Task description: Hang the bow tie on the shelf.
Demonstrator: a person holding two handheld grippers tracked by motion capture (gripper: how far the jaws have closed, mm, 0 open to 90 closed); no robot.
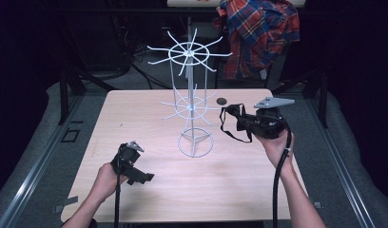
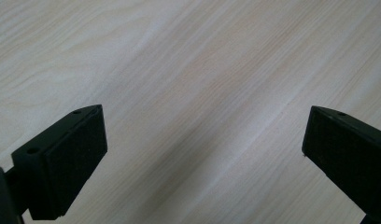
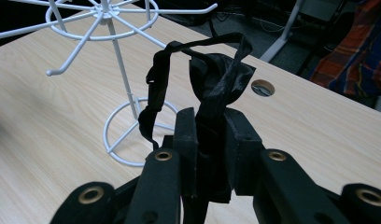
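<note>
standing near the middle of the light wooden table is a white wire rack, a thin upright pole on a ring base with two tiers of spoked hooks; its lower hooks reach out toward the right gripper and lie between it and the rest of the tabletop. behind the rack, near the far edge, a small round hole is set into the table, and beyond that a red, blue and yellow plaid shirt hangs over a stand in the dark background. the right gripper, held above the table's right side just beside the rack, is clenched on a black satin bow tie; the glossy, crumpled fabric is pinched between the jaws, and its thin neck strap loops out loosely to one side and dangles in the air. the left gripper rests low at the near left of the table, well apart from the rack, its jaws spread wide with nothing but bare wood grain between them.
</note>
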